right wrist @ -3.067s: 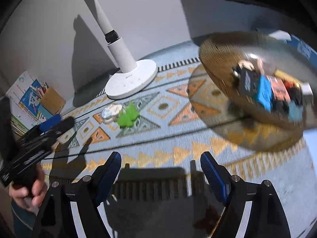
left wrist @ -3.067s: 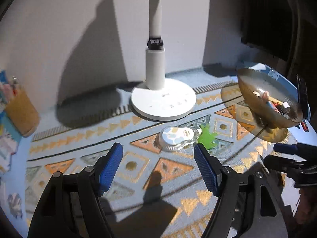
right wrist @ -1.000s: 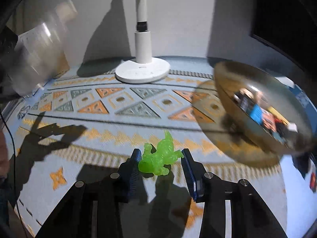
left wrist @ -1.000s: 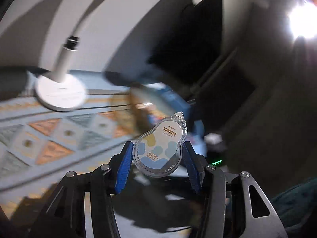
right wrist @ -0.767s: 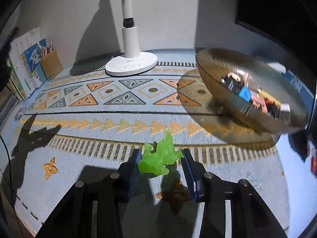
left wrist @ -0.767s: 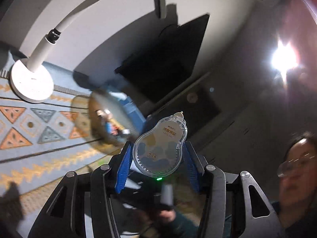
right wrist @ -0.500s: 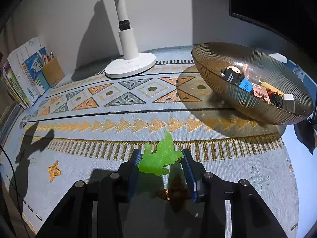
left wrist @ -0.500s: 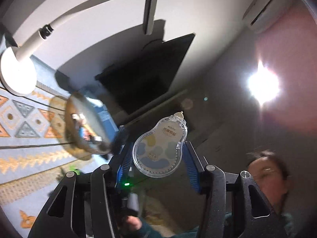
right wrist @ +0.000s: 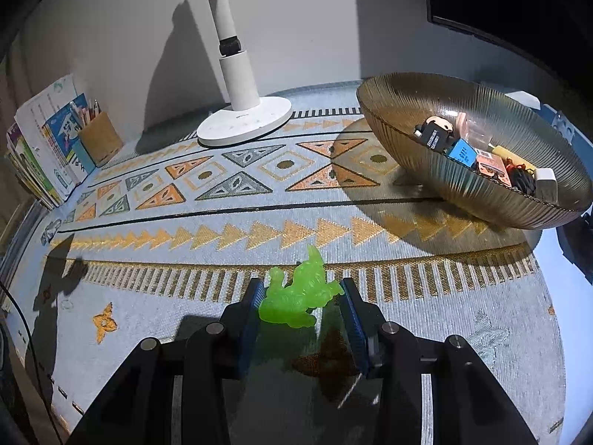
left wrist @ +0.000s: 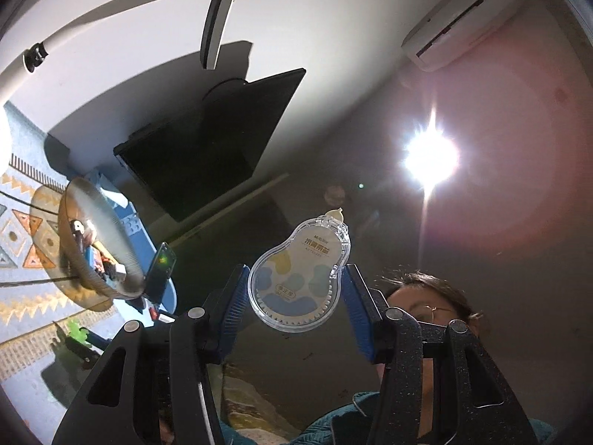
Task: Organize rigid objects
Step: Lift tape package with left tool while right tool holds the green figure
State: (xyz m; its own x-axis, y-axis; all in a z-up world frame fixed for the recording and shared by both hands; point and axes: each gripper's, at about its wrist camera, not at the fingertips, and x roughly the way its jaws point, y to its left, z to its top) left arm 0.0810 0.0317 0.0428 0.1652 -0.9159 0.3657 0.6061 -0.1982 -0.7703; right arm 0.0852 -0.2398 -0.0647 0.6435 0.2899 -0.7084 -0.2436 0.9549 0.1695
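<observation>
patterned mat [right wrist: 259, 218] covers the surface. on it: white lamp base [right wrist: 244, 126], ribbed amber bowl [right wrist: 444, 170] at right; pencil holder [right wrist: 98, 137] and books [right wrist: 40, 148] stand just off its left-rear edge.

Plain grey wall [right wrist: 122, 37] behind, with dark shadows on it. At 12 o'clock a white lamp [right wrist: 241, 111] on a round base, standing on a blue patterned rug [right wrist: 229, 222] full of orange and grey triangles; at 9 o'clock some books [right wrist: 40, 148] and a brown pencil holder [right wrist: 99, 137]. Up high, a white air conditioner [left wrist: 463, 15] at 1 o'clock, a very bright ceiling light [left wrist: 430, 157] at 2 o'clock, and a black screen [left wrist: 211, 137] at 10 o'clock.
</observation>
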